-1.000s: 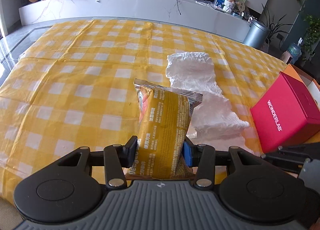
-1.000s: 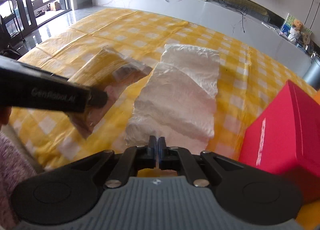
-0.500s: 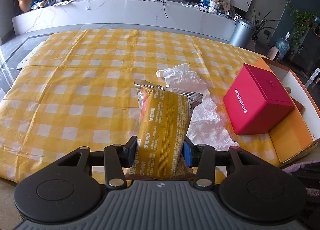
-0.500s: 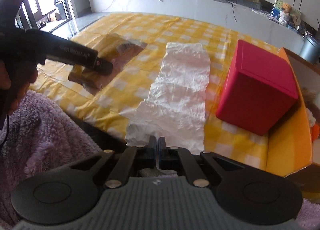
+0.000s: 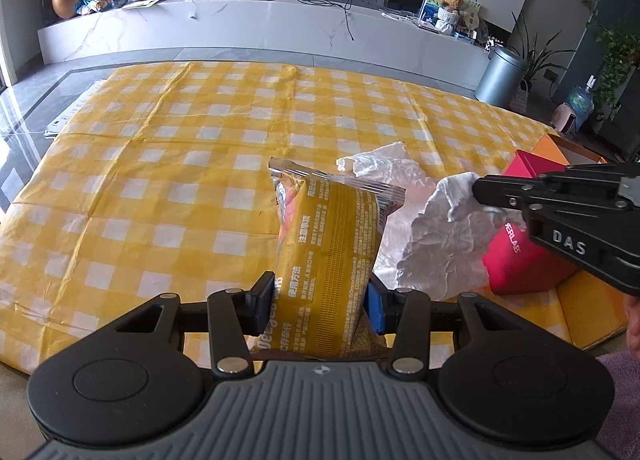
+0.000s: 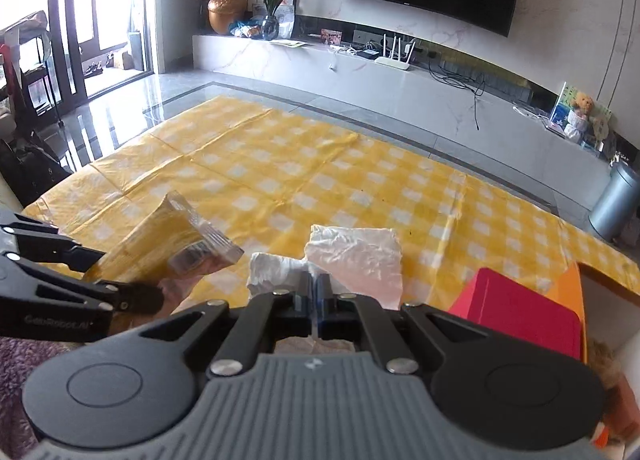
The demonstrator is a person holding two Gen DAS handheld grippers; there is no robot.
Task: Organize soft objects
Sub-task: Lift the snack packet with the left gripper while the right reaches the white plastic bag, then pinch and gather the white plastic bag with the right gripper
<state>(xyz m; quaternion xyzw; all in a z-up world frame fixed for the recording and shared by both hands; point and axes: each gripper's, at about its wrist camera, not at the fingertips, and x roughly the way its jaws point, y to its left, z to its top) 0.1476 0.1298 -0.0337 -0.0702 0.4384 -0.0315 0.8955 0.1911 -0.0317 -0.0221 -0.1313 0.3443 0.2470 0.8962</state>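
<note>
My left gripper is shut on a yellow snack packet, holding it upright above the yellow checked cloth. The right wrist view shows the same packet at the left, in the left gripper. My right gripper is shut on the near end of a crinkled white sheet. Seen from the left wrist, the right gripper holds that white sheet raised, and its far end trails down to the cloth.
A red box stands in an orange open tray at the right, close behind the sheet. A purple fuzzy sleeve shows at the lower left. A grey bin stands on the floor past the cloth.
My right gripper has risen and drawn the near end of the white sheet up off the cloth. The left gripper has lifted a little with the packet still in it.
</note>
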